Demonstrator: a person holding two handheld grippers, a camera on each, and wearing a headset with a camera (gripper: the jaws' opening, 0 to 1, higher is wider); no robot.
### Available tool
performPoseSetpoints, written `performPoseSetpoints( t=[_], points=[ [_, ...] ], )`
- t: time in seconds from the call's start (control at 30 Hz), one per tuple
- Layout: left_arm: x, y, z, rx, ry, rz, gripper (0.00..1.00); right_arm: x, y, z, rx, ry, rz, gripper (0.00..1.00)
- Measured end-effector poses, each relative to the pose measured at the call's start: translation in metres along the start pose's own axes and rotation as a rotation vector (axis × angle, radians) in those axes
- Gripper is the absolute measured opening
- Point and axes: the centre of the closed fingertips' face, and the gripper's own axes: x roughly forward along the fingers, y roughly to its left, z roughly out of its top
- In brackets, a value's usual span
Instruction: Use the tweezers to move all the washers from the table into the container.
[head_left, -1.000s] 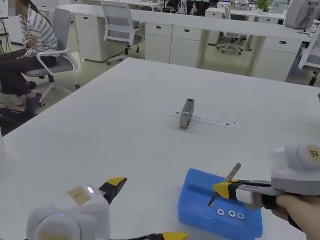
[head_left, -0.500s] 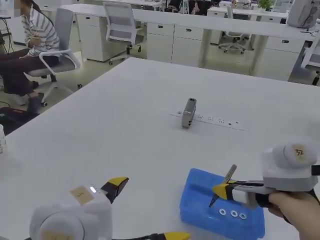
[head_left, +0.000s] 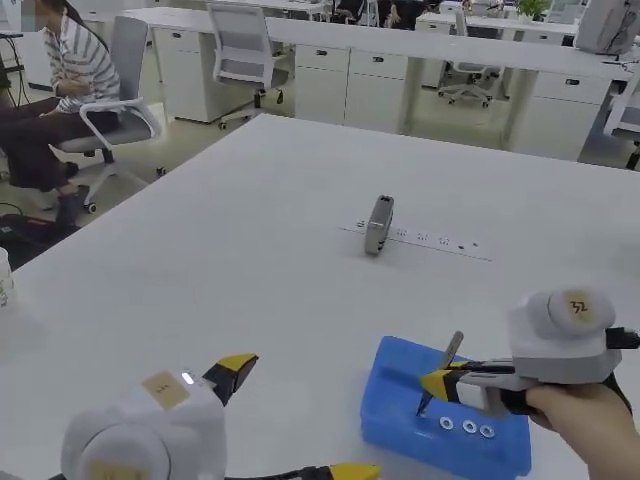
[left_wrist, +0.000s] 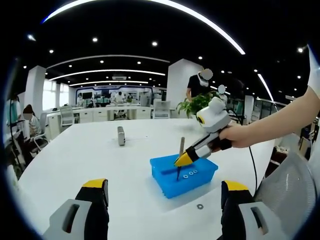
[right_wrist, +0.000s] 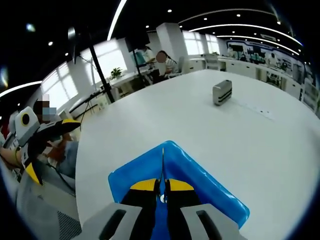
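In the head view, the left gripper (head_left: 292, 418) sits at the lower left of the frame, its yellow-tipped jaws spread wide with nothing between them. It looks parked to one side so that it stays clear of the work. At the lower right, the right gripper (head_left: 440, 384) is clamped on the tweezers (head_left: 432, 392), which slant down so that their tips reach inside the blue container (head_left: 400, 425). Three washers (head_left: 465, 428) lie in a row on its floor, toward the bottom edge of the frame. Whether the tips carry another is too small to tell. A small grey box (head_left: 377, 225) stands mid-frame on the white table (head_left: 230, 230), well apart from the container. In the left gripper view, that gripper's own jaws rise far apart at the bottom corners, and the right gripper leans over the container at centre. A lone washer (left_wrist: 200, 206) lies on the table just below the container, so the job looks unfinished. In the right gripper view, the jaws are pinched together at bottom centre around the tweezers, which run straight ahead over the container's near corner, a hold that keeps the tips in line for a drop.
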Motion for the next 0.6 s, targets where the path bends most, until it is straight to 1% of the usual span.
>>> performPoseSetpoints(
  t=[0.23,0.33,0.37,0.6],
  points=[
    [-0.0002,0.0004,-0.0001,-0.001,0.0,0.001,0.96,0.0022,-0.0003,-0.0026,-0.067,0.022,-0.014,0.03],
    [-0.0002,0.0001,-0.0008,-0.001,0.004,-0.001,0.95,0.0024,-0.0004,-0.0027,-0.087,0.022,-0.015,0.03],
    [-0.0002,0.0002,-0.0007,0.001,0.004,0.0,0.95,0.0023,-0.0004,-0.0028,-0.104,0.023,-0.017,0.03],
    [-0.0006,0.0,-0.001,0.001,0.007,0.001,0.95,0.0005,0.0011,-0.0032,-0.113,0.017,-0.022,0.04]
  ],
)
